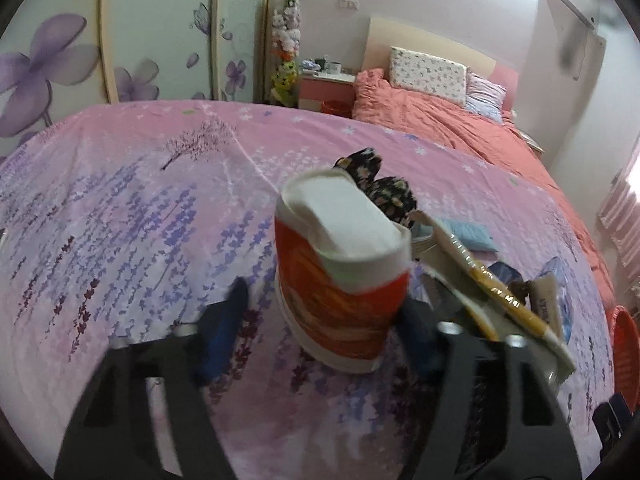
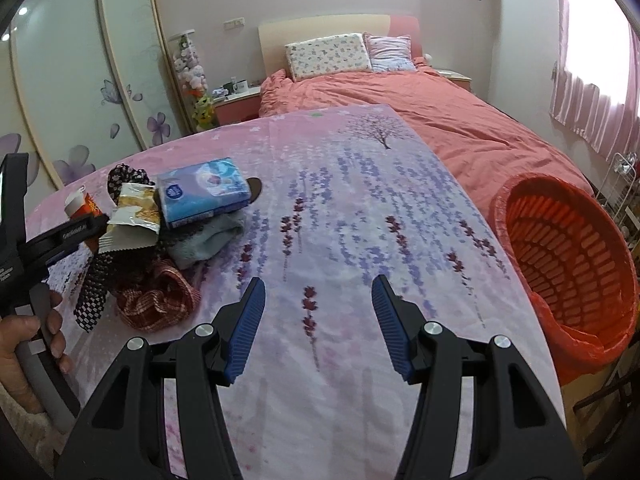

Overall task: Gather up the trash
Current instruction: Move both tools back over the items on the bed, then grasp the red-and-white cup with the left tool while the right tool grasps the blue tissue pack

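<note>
A crushed red and white paper cup (image 1: 344, 280) stands on the pink flowered sheet (image 1: 140, 220), between the open fingers of my left gripper (image 1: 324, 320), which do not press it. The cup also shows at the far left in the right wrist view (image 2: 82, 206). A torn gold snack wrapper (image 2: 134, 212) lies beside it and shows in the left wrist view (image 1: 500, 292). My right gripper (image 2: 318, 304) is open and empty over bare sheet. A red mesh trash basket (image 2: 568, 256) with a red liner stands at the right edge.
A blue tissue pack (image 2: 202, 192), a grey-blue cloth (image 2: 210, 240), a checkered strip (image 2: 94, 292), a red plaid cloth (image 2: 156, 300) and a dark flowered cloth (image 1: 380, 184) lie around the cup. A made bed (image 2: 420, 112) and nightstand (image 2: 236, 106) stand behind.
</note>
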Motion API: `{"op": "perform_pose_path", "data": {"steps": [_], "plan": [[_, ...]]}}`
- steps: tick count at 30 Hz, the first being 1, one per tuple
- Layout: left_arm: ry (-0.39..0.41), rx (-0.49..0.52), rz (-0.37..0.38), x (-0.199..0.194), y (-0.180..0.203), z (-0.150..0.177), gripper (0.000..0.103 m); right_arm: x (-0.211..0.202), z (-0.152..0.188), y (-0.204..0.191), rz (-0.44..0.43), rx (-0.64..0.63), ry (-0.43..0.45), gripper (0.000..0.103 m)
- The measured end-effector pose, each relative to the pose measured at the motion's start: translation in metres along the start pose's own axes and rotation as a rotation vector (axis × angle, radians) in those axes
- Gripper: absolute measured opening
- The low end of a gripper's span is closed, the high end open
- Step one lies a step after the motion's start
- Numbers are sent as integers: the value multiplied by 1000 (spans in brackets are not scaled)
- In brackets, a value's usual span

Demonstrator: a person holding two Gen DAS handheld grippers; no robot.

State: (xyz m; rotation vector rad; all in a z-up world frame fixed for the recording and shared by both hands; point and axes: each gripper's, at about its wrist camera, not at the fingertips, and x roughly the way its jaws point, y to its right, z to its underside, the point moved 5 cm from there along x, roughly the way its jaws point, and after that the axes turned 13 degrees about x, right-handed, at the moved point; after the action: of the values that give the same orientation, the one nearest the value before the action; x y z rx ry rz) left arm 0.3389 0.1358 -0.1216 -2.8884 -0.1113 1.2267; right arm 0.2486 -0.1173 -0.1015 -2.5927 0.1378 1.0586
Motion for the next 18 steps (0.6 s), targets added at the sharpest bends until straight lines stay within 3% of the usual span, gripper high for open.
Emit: {"op": "perform_pose_path", "data": {"steps": [2,4,9,14,18], "plan": [[-3,-12,23,1,-13,3,43,2,0,-5,-6,-3,-1,56],[-3,-16,48,2,-24,6,38,3,0,-11,-16,-6,-3,56],[-7,-15,73,0,-46,7,38,5,-8,-30,-56,-8,8,56],[-7,1,79,0,-57,10,40,16,-31,-55,-113,85,6,56],[-16,-15,90,1,-62,13,42,35,-49,-79,-118,151,-12,69]]}}
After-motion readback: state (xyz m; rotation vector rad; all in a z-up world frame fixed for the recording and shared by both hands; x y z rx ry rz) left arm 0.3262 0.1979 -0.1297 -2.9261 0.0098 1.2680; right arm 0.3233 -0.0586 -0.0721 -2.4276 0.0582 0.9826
